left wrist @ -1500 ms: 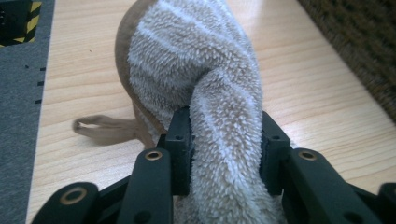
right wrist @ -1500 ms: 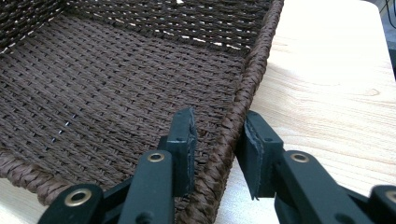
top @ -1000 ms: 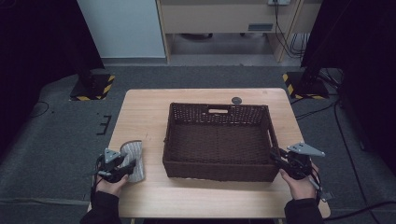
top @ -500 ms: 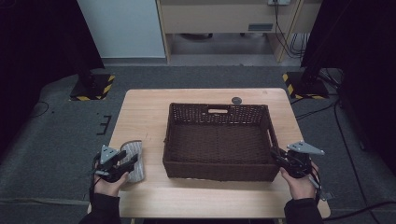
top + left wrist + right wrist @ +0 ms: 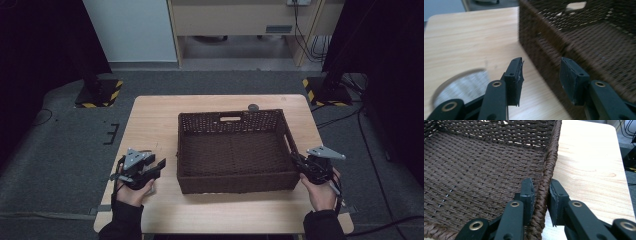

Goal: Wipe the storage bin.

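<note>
The right gripper (image 5: 541, 195) is clamped on the right rim of the woven basket (image 5: 231, 150): in the right gripper view 1 pad sits inside the wall, the other outside, and the braided edge is pinched between them. Those jaws have just been closing and the rim is now caught. In the high view that gripper (image 5: 300, 165) sits at about 4 o'clock of the table (image 5: 155, 120).

Over on the other side, the left gripper (image 5: 161, 164) has left the folded grey cloth it was resting on a second ago and has come up, swinging towards the basket's left wall. Its jaws have just been closing too, but they stand apart with nothing between them; in the left gripper view the pads (image 5: 515, 80) frame the basket's near left corner (image 5: 541, 52), with bare wood below. A grey blurred patch (image 5: 464, 87) shows at the lower left of that view, and I cannot tell what it is.

The basket sits at the centre of the table, slightly towards 3 o'clock, open and empty, with a small dark round thing (image 5: 253, 107) just behind it at 12 o'clock.

My read: 1 side is secured, and the left gripper looks set to take the opposite wall, so a 2-handed lift or shift of the basket seems to be next.
</note>
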Available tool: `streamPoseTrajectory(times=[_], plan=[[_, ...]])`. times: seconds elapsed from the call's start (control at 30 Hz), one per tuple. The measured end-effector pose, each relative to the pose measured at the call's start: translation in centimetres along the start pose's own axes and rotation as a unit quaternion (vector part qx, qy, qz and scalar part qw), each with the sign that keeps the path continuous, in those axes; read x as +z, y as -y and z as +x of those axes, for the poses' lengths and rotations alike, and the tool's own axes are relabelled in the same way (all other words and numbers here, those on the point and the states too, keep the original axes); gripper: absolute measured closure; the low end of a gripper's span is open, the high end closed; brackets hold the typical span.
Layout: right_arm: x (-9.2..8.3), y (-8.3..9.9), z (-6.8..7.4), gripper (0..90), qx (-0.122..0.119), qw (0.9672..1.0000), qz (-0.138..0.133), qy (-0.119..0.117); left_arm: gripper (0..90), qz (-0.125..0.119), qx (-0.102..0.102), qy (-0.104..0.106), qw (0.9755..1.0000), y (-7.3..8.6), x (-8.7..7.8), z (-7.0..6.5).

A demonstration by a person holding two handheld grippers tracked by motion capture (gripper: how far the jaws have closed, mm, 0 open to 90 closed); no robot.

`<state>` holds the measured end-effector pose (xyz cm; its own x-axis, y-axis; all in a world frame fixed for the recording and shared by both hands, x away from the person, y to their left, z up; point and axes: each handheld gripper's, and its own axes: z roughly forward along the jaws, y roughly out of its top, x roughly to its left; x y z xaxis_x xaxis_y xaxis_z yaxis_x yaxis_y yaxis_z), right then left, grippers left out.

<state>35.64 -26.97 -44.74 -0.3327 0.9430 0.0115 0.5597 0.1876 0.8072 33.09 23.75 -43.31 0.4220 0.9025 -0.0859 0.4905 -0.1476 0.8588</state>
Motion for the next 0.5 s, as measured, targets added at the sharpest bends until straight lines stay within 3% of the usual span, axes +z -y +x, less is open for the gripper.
streamPoseTrajectory(times=[0.17,0.33,0.5], plan=[[0.2,-0.1,-0.3,76.4,0.002,1.0,0.0,-0.003,53.0,0.004,0.019,0.019,0.9996,-1.0,1.2,-2.0],[0.2,-0.1,-0.2,75.8,0.005,1.0,-0.005,-0.002,56.3,0.02,0.016,0.029,0.9993,-1.0,2.3,-3.1],[-0.5,0.0,-0.4,65.6,0.009,0.9997,-0.02,0.001,61.0,0.031,0.024,0.031,0.9988,-0.5,2.9,-3.4]])
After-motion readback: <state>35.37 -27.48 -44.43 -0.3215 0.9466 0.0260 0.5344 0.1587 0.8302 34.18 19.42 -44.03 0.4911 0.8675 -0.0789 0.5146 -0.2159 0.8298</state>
